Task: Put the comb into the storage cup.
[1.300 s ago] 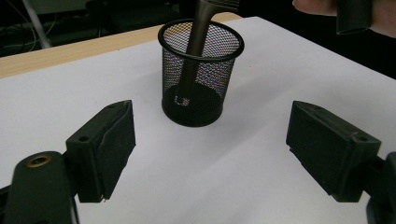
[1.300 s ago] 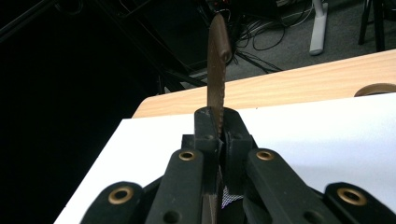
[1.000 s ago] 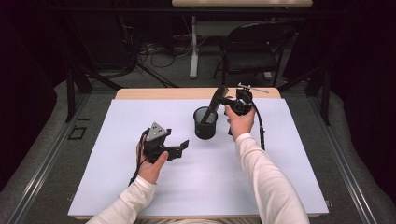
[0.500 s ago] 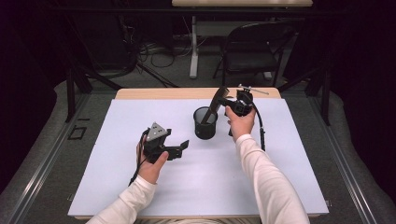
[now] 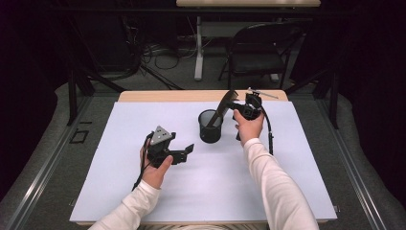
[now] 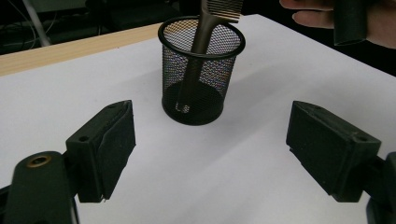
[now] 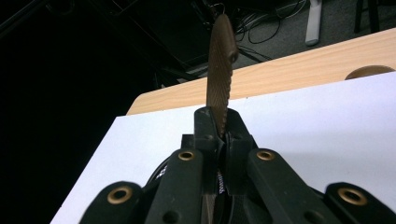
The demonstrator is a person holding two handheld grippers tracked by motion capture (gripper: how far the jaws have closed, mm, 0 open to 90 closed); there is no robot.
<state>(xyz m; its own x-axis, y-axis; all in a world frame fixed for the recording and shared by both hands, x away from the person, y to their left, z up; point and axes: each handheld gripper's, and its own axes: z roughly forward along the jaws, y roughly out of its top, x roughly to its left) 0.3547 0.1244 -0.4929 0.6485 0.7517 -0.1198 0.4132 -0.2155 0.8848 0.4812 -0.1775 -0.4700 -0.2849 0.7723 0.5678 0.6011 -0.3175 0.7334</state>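
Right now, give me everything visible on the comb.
The comb is brown, looks like plastic, with a slim handle and a row of fine teeth along its upper part. It stands tilted in the black wire-mesh cup, handle end down on the cup's floor, shaft leaning on the rim. The right gripper is shut on its toothed end, jaws pressed on both flat sides. The cup stands on the white table cover. Nothing else touches the comb.

surface: wooden table | cover: white sheet – directly on it: black mesh cup, upright
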